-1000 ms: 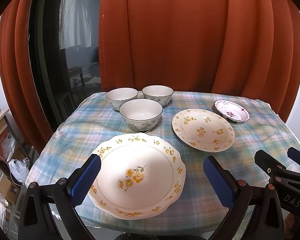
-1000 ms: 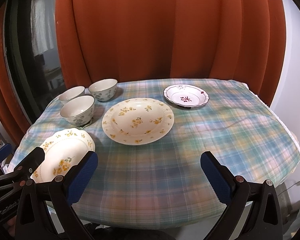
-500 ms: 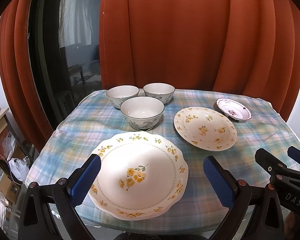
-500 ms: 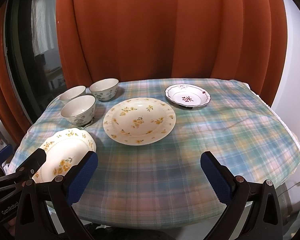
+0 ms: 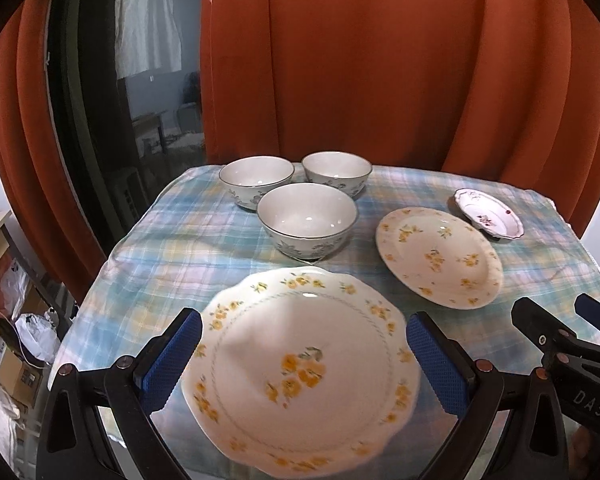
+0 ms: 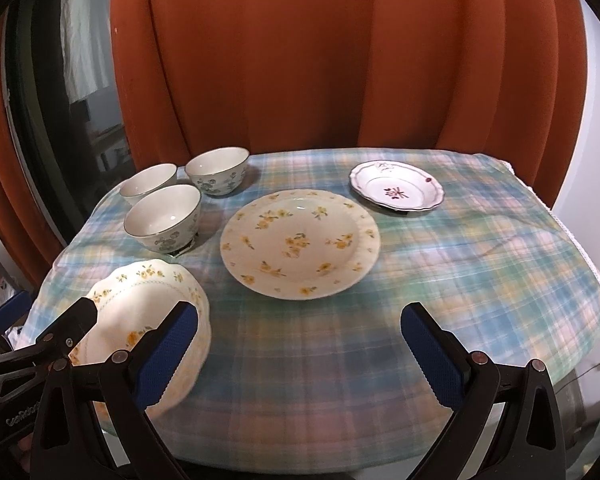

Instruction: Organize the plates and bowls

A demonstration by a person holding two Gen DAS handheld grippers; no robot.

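A scalloped plate with yellow flowers (image 5: 300,364) lies at the table's near left edge, between the wide-apart blue pads of my open left gripper (image 5: 302,364). A round yellow-flowered plate (image 6: 300,242) lies mid-table, and a small white dish with a red motif (image 6: 396,191) sits at the far right. Three white bowls with grey-blue flowers cluster at the back left: the nearest bowl (image 5: 307,220), a left bowl (image 5: 257,176) and a rear bowl (image 5: 336,171). My right gripper (image 6: 300,358) hovers open over bare cloth near the front edge, holding nothing.
A pastel plaid cloth (image 6: 480,264) covers the table. Orange curtains (image 5: 360,60) hang close behind it, with a dark window (image 5: 100,80) at the left. Bags and boxes (image 5: 16,332) lie on the floor to the left.
Both grippers have moved forward and lower toward the table. The scalloped plate now fills more of the gap between the left pads. No dish has shifted.
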